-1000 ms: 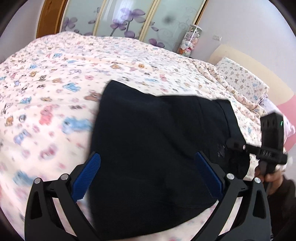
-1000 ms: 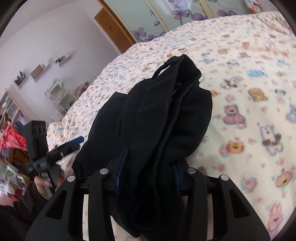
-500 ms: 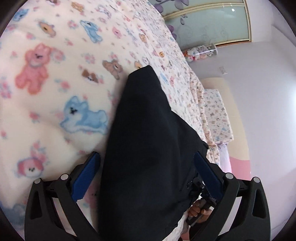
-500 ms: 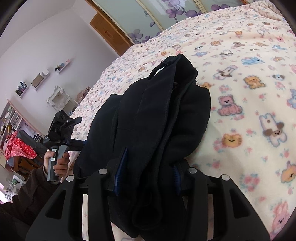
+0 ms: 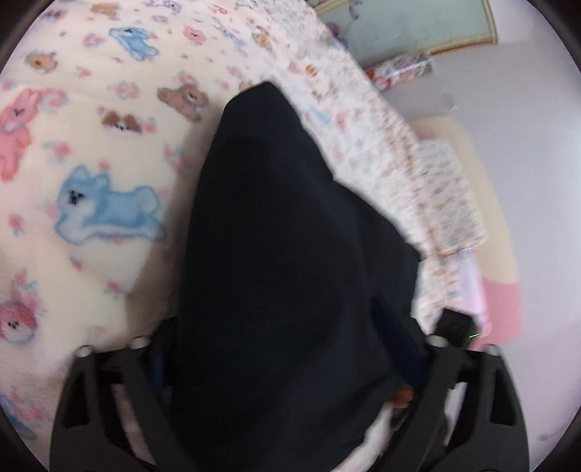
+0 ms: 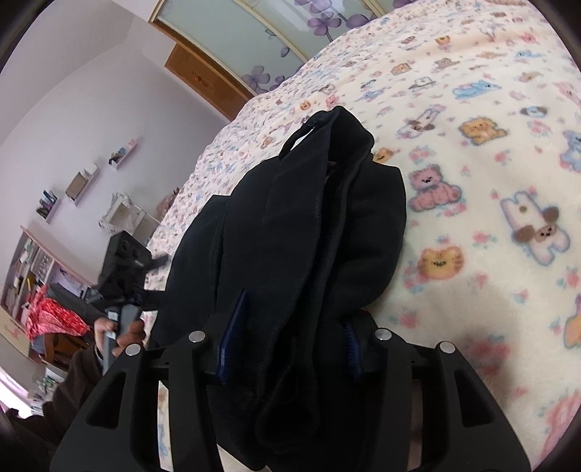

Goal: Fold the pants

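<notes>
Black pants point(image 6: 308, 232) lying bunched on a cartoon-animal blanket point(image 6: 490, 181), mid-fold, seen from both wrist cameras. In the right wrist view the right gripper point(image 6: 287, 345) is clamped on a thick wad of the near end of the garment, its blue pads pressed into the cloth on either side; the fabric there is stacked in several rumpled layers rather than flat panels. In the left wrist view the left gripper point(image 5: 287, 348) straddles a second part of the same pants point(image 5: 283, 254), but dark cloth drapes over both fingers and the frame is blurred, so whether they are pinching the fabric or merely spread around it cannot be told. Judged progress: the garment appears to have been doubled over at least once, yet the layers are uneven and lumpy, so smoothing and at least one more neat fold seem to remain. Orientation: the long axis of the pants runs from the right gripper away across the blanket toward the purple-flowered wardrobe doors point(image 6: 290, 29), the far end tapering to a rounded tip with a small loop of fabric. The other handheld unit point(image 6: 123, 261) sits just beside the garment's left edge in the right wrist view.
</notes>
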Demonstrator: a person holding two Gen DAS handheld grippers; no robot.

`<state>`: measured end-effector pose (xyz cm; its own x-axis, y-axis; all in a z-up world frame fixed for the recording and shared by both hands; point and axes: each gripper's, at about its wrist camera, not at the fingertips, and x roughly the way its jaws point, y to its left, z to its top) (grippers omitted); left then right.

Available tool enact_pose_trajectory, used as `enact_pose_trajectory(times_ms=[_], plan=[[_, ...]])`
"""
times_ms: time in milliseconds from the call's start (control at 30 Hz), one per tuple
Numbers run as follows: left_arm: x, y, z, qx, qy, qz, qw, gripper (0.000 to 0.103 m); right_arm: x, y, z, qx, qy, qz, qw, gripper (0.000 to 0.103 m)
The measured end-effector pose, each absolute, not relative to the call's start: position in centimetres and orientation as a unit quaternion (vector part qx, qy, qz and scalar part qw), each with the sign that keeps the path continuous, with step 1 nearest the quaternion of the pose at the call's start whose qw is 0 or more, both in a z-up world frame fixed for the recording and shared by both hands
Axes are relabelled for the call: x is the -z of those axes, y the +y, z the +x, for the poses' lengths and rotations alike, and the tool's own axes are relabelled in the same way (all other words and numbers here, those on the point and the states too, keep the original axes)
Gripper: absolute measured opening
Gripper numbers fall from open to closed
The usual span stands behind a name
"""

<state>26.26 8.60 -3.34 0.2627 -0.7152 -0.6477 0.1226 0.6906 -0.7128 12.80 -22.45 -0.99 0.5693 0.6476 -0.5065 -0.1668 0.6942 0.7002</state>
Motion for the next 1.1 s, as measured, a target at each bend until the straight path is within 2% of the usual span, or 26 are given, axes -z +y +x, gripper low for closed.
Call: enact_pose_trajectory(times_ms=[367, 433, 600, 900, 1100], plan=[[1.6, 8.3, 25.3, 0.269, 0.523, -0.241, 0.772, 0.031, 0.4, -22.7, 12.9, -0.257, 0.377, 0.323, 0.829, 0.038], [0.8, 8.0, 24.8, 0.268, 0.514, -0.229, 0.782, 0.028, -0.1, -22.8, 13.0, -0.259, 0.369, 0.33, 0.83, 0.037], [-0.8, 7.1, 24.2, 0.267, 0.492, -0.211, 0.801, 0.024, -1.1, -22.9, 13.6, -0.267, 0.354, 0.344, 0.828, 0.035], [-4.6, 4.4, 25.6, 0.276, 0.432, -0.205, 0.834, 0.023, -4.2, -24.8, 16.4, -0.252, 0.319, 0.335, 0.85, 0.035], [-4.4, 1.7, 28.5, 0.27, 0.425, -0.195, 0.842, 0.023, -4.0, -26.8, 18.9, -0.213, 0.314, 0.317, 0.869, 0.035]])
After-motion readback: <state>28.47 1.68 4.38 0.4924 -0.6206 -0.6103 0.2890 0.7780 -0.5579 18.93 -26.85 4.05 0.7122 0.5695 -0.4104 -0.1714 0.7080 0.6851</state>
